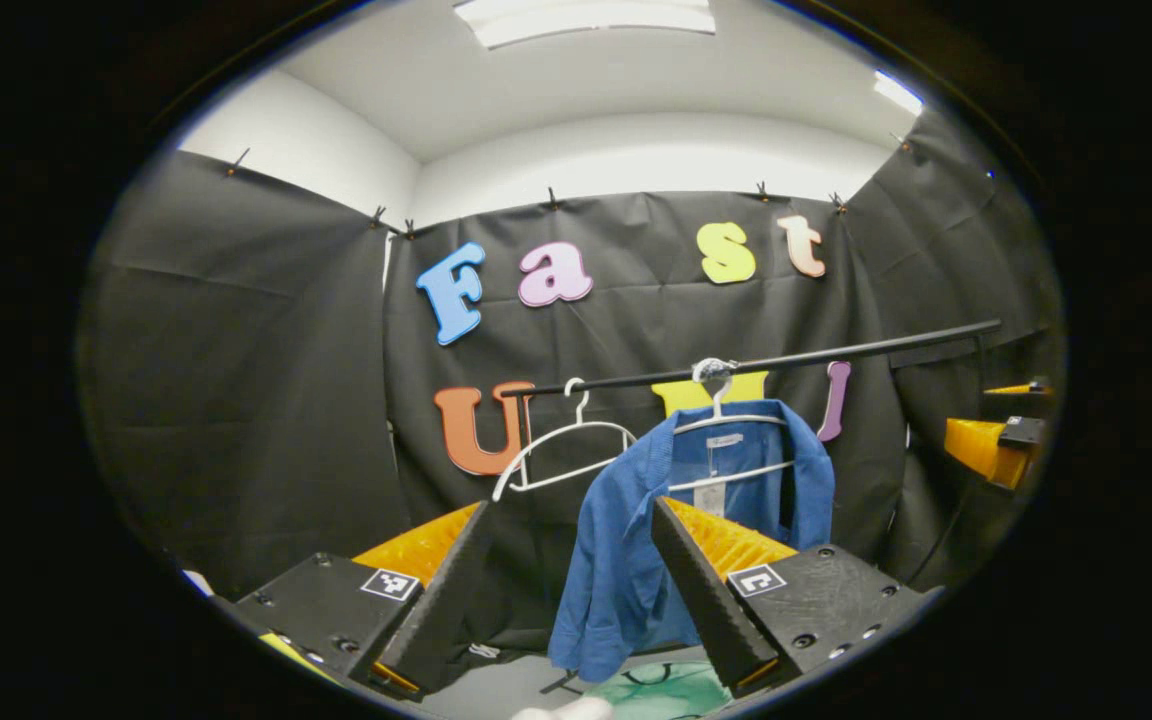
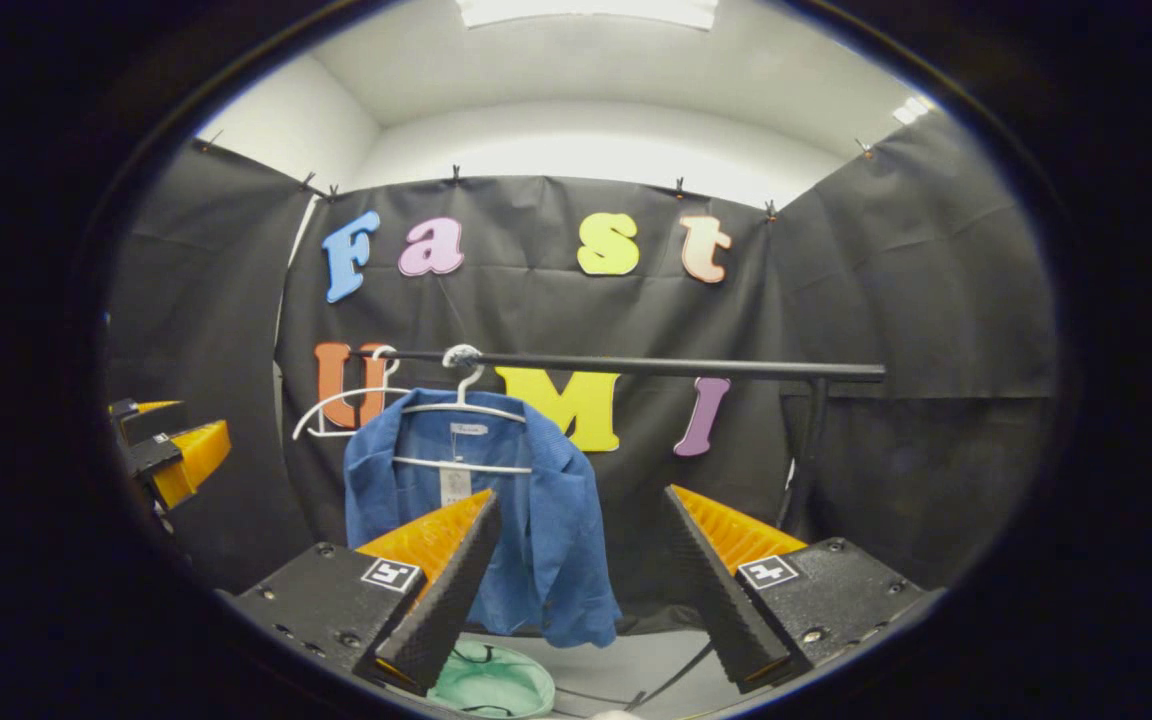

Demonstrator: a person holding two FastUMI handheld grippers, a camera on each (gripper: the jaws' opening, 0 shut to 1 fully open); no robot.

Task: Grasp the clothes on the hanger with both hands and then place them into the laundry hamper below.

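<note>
Blue shirt (image 1: 636, 540) on white hanger (image 1: 726, 420), hung from black rail (image 1: 836, 355); green hamper (image 2: 491, 682) on floor below; left gripper (image 1: 568, 590) & right gripper (image 2: 578, 575) jaws spread, both short of shirt, holding nothing.

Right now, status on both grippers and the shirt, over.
Left gripper open, right gripper open, both short of the rail. Blue shirt on its hanger, untouched. Hamper below. Nothing in the way.

The green hamper (image 2: 491, 682) below is cut off at the bottom edge, partly behind a tool finger. The shirt's (image 1: 636, 540) lower right side hides behind the left tool's finger (image 1: 711, 590). Its neck tag (image 1: 708, 497) is too small to read.
</note>
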